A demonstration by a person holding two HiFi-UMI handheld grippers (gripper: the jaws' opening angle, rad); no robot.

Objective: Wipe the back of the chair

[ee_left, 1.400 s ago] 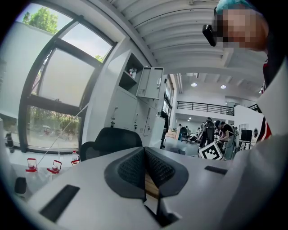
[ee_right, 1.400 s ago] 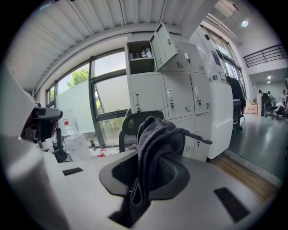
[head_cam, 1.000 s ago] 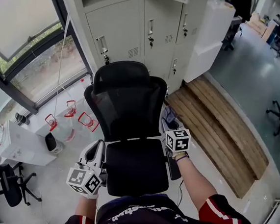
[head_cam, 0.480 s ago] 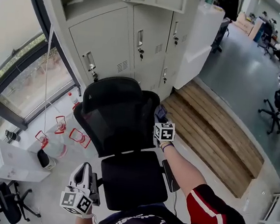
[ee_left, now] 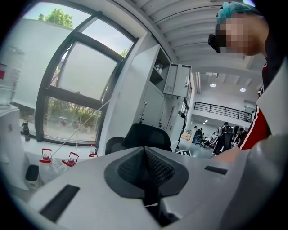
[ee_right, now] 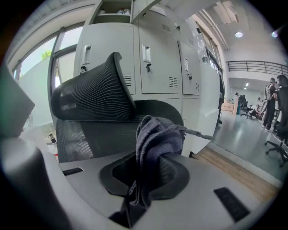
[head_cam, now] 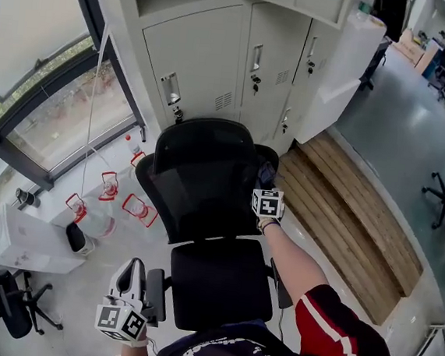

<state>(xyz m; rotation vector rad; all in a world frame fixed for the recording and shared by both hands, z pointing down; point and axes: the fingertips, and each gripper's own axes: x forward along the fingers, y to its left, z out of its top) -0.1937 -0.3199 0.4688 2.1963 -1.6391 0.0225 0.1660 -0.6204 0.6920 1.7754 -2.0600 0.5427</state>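
My right tool [head_cam: 266, 182], mid-frame beside the chair back [head_cam: 199, 180], pinches a gray cloth [ee_right: 156, 137]; my left tool [head_cam: 134, 271], lower left, is closed on nothing.

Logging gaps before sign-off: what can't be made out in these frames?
Contact between the crumpled grey cloth and the black mesh chair back: head view, the right gripper covers it.
Chair base: head view, hidden under the black seat.
Clear red-handled jugs' contents: head view, too small.

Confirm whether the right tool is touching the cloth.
Touching. The right gripper view shows the right tool shut on the grey cloth, which bunches up from between its jaws.
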